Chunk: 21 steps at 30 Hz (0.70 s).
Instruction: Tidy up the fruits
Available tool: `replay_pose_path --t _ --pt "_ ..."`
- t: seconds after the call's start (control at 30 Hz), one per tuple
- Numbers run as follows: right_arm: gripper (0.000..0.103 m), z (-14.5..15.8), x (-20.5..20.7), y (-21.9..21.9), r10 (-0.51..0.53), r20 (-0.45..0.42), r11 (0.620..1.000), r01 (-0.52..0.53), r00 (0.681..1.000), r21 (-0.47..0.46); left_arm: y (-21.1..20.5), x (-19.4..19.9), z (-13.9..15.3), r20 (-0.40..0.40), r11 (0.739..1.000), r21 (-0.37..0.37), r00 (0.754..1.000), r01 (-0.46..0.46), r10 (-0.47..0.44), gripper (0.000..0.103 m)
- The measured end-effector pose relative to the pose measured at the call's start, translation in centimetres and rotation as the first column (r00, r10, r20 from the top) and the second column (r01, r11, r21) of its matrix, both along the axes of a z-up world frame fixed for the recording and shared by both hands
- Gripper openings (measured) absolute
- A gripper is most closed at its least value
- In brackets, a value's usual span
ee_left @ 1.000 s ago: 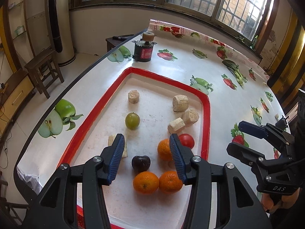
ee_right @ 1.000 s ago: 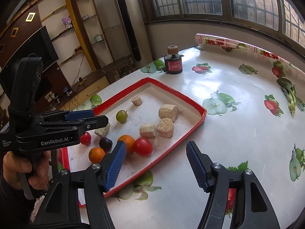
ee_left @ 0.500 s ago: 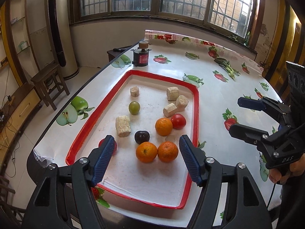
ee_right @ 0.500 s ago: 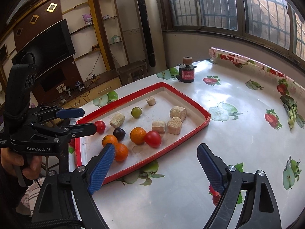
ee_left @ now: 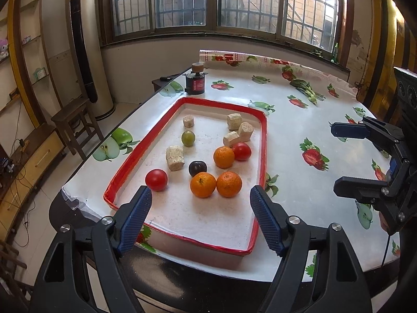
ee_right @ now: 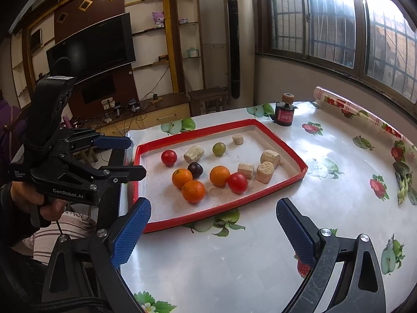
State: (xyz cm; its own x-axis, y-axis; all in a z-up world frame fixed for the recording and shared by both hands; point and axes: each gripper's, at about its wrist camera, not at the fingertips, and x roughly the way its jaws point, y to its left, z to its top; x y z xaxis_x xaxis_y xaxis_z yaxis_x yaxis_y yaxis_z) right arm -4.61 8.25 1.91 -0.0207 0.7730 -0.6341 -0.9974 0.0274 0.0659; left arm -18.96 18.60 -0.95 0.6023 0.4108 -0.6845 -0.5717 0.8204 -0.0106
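Both hand-held grippers pulled back from red tray [ee_left: 262, 140], jaws wide, empty; fruits mixed among cork-like blocks [ee_left: 175, 157], sorting state unclear.

Left tongs [ee_left: 199, 217] and right tongs [ee_right: 212, 230] gape empty

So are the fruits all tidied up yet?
Not clearly. All the fruit sits in the red-rimmed tray: three round oranges, two red tomatoes, a dark plum and a green grape, mixed among beige blocks. Nothing is in hand: the left hand-held gripper and right hand-held gripper are open. Any grouping by kind remains.
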Motion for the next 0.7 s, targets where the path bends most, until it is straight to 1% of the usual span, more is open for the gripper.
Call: replay_pose_path --t 0.03,0.13,0.3,0.4,0.53,0.7 --pt "0.098 0.1 -0.3 -0.4 0.01 0.003 1.0 -0.01 1.0 0.006 -0.2 -0.2 0.2 0.008 1.0 0.005 1.0 0.0 0.0 0.083" --pt "0.1 0.3 -0.8 -1.6 0.027 0.002 0.999 -0.027 1.0 0.023 -1.3 -1.0 0.8 0.026 0.999 0.046 1.0 -0.002 0.001 0.083" --pt "0.101 0.4 -0.6 -3.5 0.007 -0.025 0.999 -0.006 1.0 0.045 -3.2 -1.9 1.6 0.046 0.993 0.117 0.999 0.007 -0.012 0.083" --pt "0.101 0.6 -0.4 -4.5 -0.011 -0.021 0.998 0.013 1.0 0.061 -3.8 -2.1 1.6 0.044 0.993 0.114 0.999 0.022 -0.028 0.083" --pt "0.101 0.5 -0.5 -5.4 -0.013 -0.023 0.997 0.015 1.0 0.076 -4.4 -2.3 1.3 0.033 0.992 0.126 0.999 0.021 -0.026 0.083" --pt "0.101 0.2 -1.5 -5.9 0.008 0.034 0.998 -0.01 0.999 0.063 -5.1 -2.8 1.4 0.043 0.988 0.152 0.999 0.017 -0.024 0.083"
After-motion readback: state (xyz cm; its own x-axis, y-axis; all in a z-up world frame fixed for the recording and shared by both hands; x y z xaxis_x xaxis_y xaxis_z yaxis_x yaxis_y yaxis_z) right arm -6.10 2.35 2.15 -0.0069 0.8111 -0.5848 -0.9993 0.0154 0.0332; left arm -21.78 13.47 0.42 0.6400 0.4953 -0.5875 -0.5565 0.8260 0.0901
